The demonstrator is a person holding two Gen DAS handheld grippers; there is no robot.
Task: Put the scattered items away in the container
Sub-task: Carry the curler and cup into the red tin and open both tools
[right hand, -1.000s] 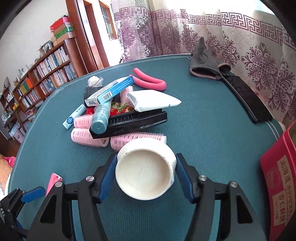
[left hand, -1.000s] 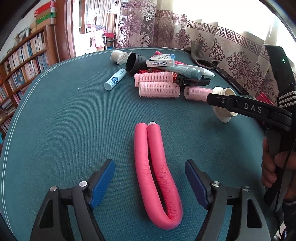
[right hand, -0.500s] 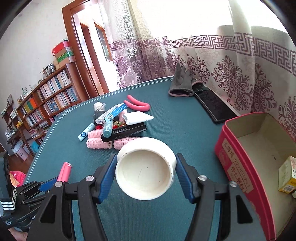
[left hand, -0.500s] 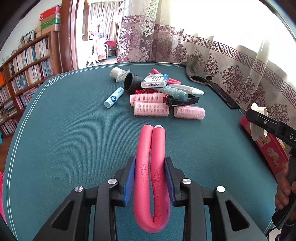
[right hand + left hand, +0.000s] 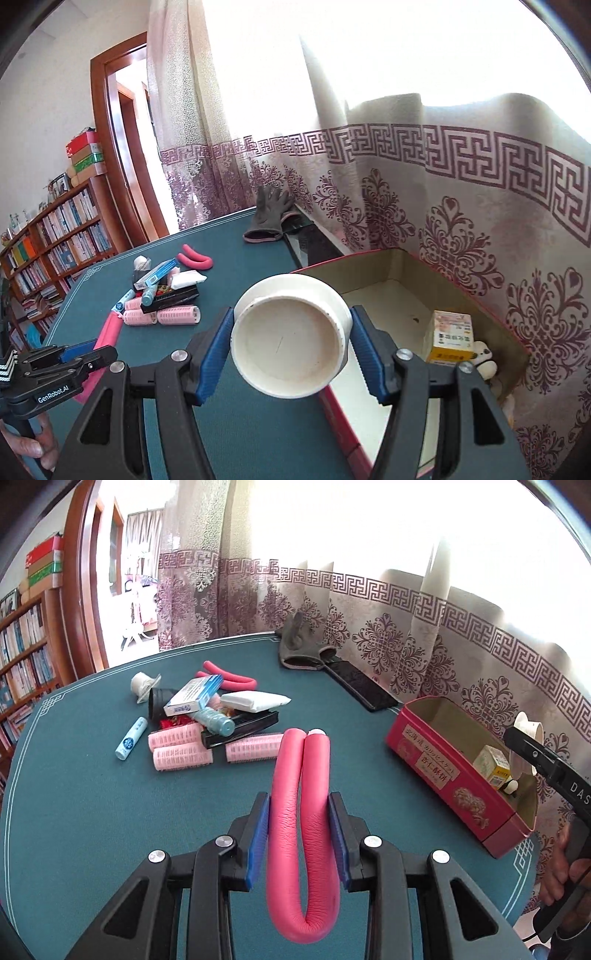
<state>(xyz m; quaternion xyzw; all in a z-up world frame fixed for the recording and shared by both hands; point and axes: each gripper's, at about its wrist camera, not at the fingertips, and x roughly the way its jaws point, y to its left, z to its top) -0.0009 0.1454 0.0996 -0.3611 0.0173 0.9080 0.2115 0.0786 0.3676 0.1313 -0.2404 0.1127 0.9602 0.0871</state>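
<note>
My left claw point(image 5: 299, 843) is clamped on the folded pink foam curler point(image 5: 301, 834), lifted clear of the green counter point(image 5: 92, 812). My right claw point(image 5: 291, 349) grips the white round cap point(image 5: 290, 336) over the near edge of the open red box point(image 5: 388, 266), where a small yellow carton point(image 5: 448, 341) lies. Pink hair rollers point(image 5: 181, 746) and other clutter sit mid-counter.
</note>
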